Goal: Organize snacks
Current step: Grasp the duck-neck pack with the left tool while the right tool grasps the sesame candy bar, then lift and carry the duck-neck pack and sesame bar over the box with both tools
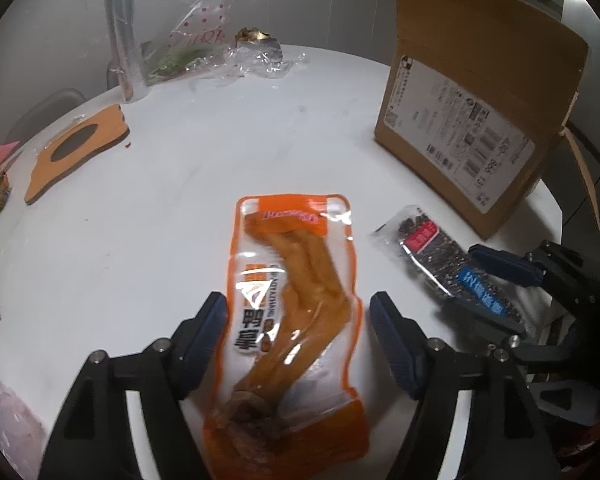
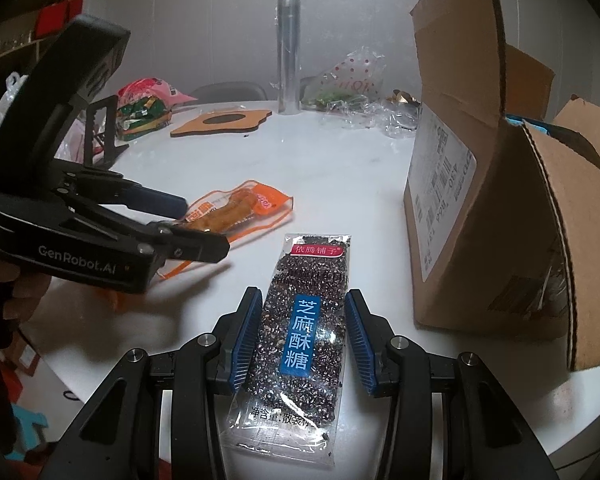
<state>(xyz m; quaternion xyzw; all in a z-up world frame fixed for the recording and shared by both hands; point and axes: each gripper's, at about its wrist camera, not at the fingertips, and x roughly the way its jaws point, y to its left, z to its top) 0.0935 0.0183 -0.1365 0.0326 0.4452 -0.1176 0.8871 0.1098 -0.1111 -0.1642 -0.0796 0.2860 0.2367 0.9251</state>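
On the white round bench [image 1: 172, 184], the left tongs [image 1: 298, 316] stand open astride the orange clear-windowed snack pouch [image 1: 296, 312]. The right tongs [image 2: 304, 336] grip the clear sesame-brittle packet [image 2: 300, 336] beside the brown cardboard box [image 2: 480, 184].

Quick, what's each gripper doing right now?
Left gripper: open around the orange snack pack.
Right gripper: shut on the sesame candy bar.

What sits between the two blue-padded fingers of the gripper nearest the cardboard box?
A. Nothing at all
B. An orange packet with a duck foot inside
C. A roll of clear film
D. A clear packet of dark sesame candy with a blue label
D: in the right wrist view the sesame candy packet lies lengthwise between the right gripper fingers, close beside the cardboard box.
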